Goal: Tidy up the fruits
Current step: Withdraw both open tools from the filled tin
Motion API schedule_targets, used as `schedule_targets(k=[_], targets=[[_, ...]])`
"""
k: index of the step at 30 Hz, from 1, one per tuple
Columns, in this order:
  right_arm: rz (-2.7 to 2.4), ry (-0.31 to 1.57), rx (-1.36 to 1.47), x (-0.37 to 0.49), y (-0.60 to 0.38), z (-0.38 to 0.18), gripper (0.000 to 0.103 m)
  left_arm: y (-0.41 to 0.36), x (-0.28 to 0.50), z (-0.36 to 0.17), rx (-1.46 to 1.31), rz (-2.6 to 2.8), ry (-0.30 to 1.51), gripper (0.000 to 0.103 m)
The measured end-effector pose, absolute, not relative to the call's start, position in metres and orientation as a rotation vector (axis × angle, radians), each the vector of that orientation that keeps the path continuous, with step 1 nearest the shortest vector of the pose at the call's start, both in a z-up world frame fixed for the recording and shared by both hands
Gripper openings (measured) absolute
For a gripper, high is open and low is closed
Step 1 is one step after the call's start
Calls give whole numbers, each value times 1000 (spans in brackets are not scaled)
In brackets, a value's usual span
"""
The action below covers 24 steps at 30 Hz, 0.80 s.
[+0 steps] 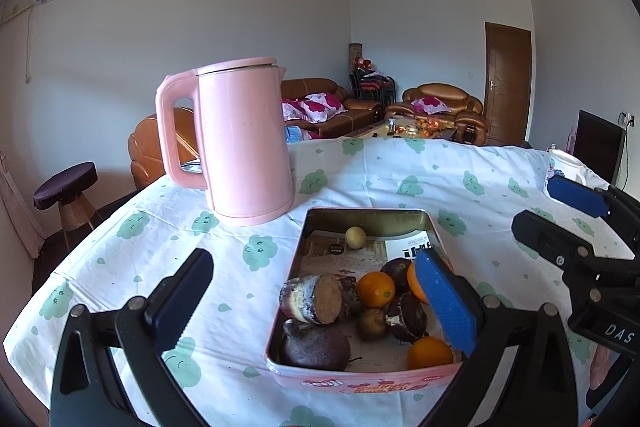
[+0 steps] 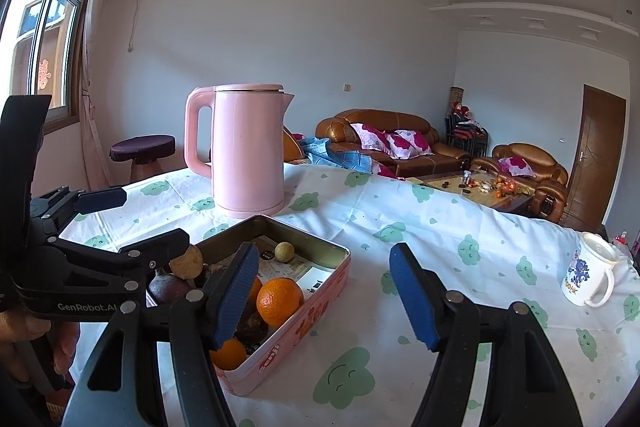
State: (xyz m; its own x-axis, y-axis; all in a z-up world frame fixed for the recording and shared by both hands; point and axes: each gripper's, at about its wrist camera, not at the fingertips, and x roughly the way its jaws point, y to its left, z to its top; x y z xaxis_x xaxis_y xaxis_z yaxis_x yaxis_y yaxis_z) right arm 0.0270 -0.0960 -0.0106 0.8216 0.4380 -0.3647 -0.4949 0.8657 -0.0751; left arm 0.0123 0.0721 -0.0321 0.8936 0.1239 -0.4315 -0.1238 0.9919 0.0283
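A pink rectangular tin (image 1: 362, 379) sits on the cloth-covered surface (image 1: 400, 171), its long axis running away from the person toward the pink kettle (image 1: 240, 143) just behind it. Inside lie oranges (image 1: 375, 289), dark fruits (image 1: 316, 347) and a small yellowish ball (image 1: 355, 237) at the far end. The left claw (image 1: 320, 303) hovers above the tin, spread wide and empty. The right claw (image 2: 324, 299) stands half-spread beside the tin, gripping nothing, with a mug (image 2: 588, 275) to its right.

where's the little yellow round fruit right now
The small yellow fruit lies alone at the far end of the pink tin, toward the pink kettle, apart from the oranges piled nearer both cameras.
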Motion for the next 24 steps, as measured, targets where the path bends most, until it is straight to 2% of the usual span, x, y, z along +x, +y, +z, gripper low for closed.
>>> schedule_targets(k=[24], targets=[[483, 349, -173, 29, -106, -16, 69, 63, 12, -31, 31, 153, 436, 103]])
